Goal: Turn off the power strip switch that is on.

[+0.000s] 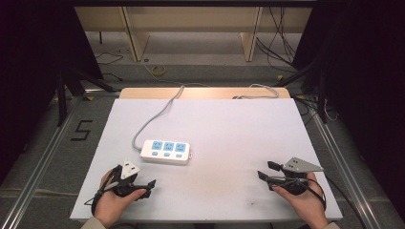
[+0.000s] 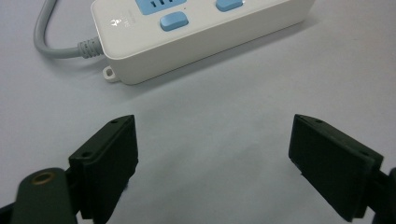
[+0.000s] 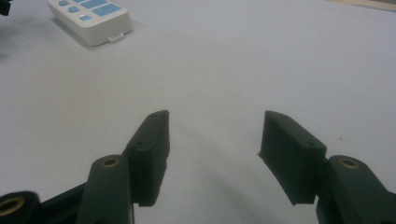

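Note:
A white power strip (image 1: 165, 151) with three blue sockets and blue switches lies left of centre on the white table (image 1: 229, 129). Its grey cable (image 1: 153, 119) runs off the far edge. My left gripper (image 1: 149, 187) rests near the front left, open and empty, just short of the strip's near side. In the left gripper view the strip (image 2: 201, 32) lies close ahead of the wide-apart jaws (image 2: 212, 140). My right gripper (image 1: 266, 170) rests at the front right, open and empty. In the right gripper view (image 3: 215, 128) it points toward the strip (image 3: 91, 16) far off.
A wooden strip (image 1: 205, 93) edges the table's far side, with a white cable (image 1: 260, 89) lying on it. A "5" (image 1: 81, 130) is marked on the floor at left. Wooden frame legs (image 1: 250, 38) and loose cables sit beyond the table.

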{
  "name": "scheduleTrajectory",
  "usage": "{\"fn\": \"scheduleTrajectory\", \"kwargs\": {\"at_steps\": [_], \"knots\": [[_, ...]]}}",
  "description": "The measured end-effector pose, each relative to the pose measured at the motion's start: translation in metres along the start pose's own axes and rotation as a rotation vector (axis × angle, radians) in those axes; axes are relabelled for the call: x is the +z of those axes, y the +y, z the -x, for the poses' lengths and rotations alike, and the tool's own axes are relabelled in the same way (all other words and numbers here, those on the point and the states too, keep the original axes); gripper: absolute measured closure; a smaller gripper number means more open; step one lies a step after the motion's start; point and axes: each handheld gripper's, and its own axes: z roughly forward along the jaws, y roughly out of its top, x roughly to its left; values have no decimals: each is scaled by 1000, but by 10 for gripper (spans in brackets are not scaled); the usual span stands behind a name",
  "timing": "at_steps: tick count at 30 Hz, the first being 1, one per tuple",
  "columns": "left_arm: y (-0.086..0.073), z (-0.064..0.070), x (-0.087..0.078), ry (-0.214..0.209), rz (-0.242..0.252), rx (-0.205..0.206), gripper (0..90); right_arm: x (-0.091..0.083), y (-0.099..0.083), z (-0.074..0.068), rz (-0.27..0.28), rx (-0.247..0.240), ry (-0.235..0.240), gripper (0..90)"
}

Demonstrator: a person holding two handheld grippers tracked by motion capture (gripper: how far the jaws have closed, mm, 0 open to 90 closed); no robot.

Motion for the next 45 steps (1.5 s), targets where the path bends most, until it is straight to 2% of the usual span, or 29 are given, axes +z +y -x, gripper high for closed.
{"fn": "scheduleTrajectory", "kwargs": {"at_steps": [7, 14, 16, 17, 18, 20, 21, 22, 24, 25, 26, 27, 30, 37, 45], "knots": [[0, 1, -1, -5, -3, 11, 179, 1, -1, 0, -11, 0, 4, 428], [-1, 0, -2, 6, -15, 19, 306, 1, -1, -1, -13, -5, 4, 424], [0, 0, -3, 15, -14, 16, 379, 1, -1, -1, -11, -6, 4, 423], [0, 0, -3, 18, -11, 19, 379, 1, -1, -1, -11, -6, 4, 423], [0, 0, -4, 18, -15, 30, 444, 1, -1, -1, -12, -7, 5, 423], [0, 0, -4, 19, -29, 56, 509, 2, -1, -1, -12, -7, 6, 422], [0, 0, -4, 19, -29, 56, 549, 2, -1, -1, -12, -7, 6, 422], [0, 1, -4, 23, -33, 65, 549, 2, -1, -2, -13, -7, 6, 422], [1, 1, -6, 23, -34, 81, 656, 2, -1, -2, -14, -8, 6, 422], [1, 0, -7, 22, -33, 89, 748, 2, -1, -2, -14, -7, 6, 421], [2, 0, -8, 22, -29, 89, 748, 2, -1, -2, -14, -7, 6, 421], [2, 0, -9, 26, -28, 89, 815, 2, -1, -2, -15, -5, 5, 421], [2, 0, -12, 34, -23, 76, 890, 2, -1, -2, -16, -5, 5, 421], [5, -1, -15, 27, -28, 41, 894, 2, -1, -3, -16, -7, 7, 419], [9, -1, -16, 32, -32, 33, 895, 3, -2, -3, -21, -11, 10, 415]]}}
